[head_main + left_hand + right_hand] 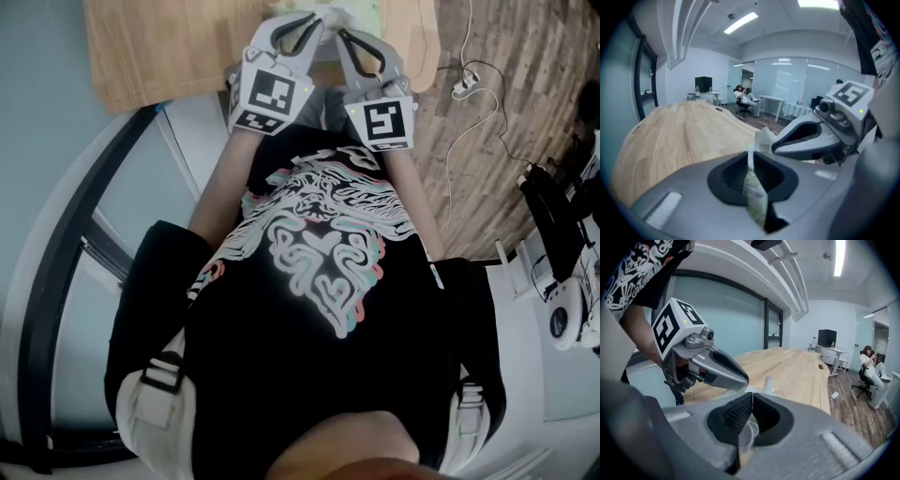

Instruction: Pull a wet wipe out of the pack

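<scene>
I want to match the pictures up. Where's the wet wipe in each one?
Head view: wet wipe, a white scrap at the top edge, in the middle.
Left gripper view: bottom centre, pinched in the left gripper.
Right gripper view: small white peak just above the right gripper.
Shared landmark: the wooden table.

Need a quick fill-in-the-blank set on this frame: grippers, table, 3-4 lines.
1. The left gripper is ___ on a thin pale sheet.
2. In the left gripper view, the right gripper appears on the picture's ___ side.
3. The table has a ___ top.
4. The person's T-shirt is mostly ___.

Missing words: shut; right; wooden; black
</scene>
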